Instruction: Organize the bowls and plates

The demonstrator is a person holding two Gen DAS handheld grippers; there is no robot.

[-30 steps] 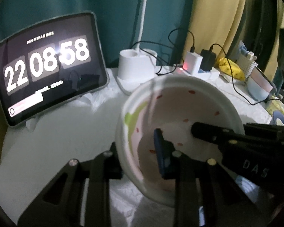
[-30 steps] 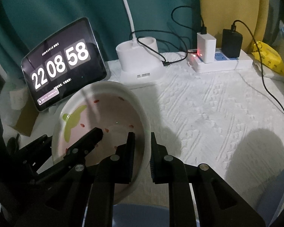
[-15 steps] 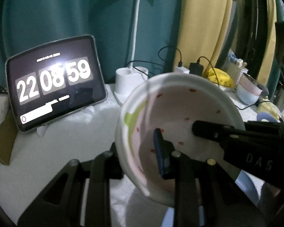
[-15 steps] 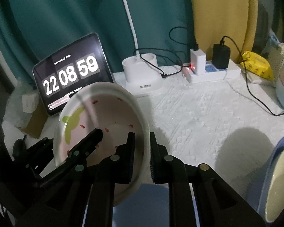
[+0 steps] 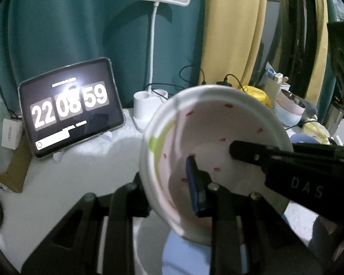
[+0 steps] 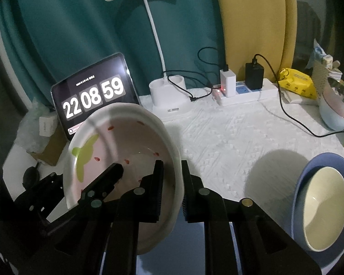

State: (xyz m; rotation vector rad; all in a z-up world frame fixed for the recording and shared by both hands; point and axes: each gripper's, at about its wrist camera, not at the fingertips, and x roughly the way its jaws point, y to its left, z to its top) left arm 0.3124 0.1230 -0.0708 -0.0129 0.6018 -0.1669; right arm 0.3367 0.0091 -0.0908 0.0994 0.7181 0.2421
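A white bowl with a pink inside, red specks and a green leaf mark (image 5: pixel 208 126) (image 6: pixel 117 146) hangs tilted above the table. My left gripper (image 5: pixel 165 183) is shut on its left rim, one finger inside and one outside. My right gripper (image 6: pixel 172 183) is shut on its right rim the same way. A blue plate (image 6: pixel 309 171) lies at the right with a cream bowl (image 6: pixel 325 208) on it. A blue surface (image 5: pixel 183 252) shows under the held bowl; I cannot tell what it is.
A tablet clock (image 6: pixel 94 94) leans at the back left. A white desk lamp (image 6: pixel 167 98), a power strip with chargers (image 6: pixel 245 87) and trailing cables stand at the back. A pink-and-blue bowl (image 6: pixel 334 112) and a yellow pack (image 6: pixel 295 84) sit at the far right. White cloth (image 6: pixel 240 142) covers the table.
Both grippers have risen with the bowl held between them. The views now look from higher up, and the blue plate with the cream bowl has come into the right wrist view.
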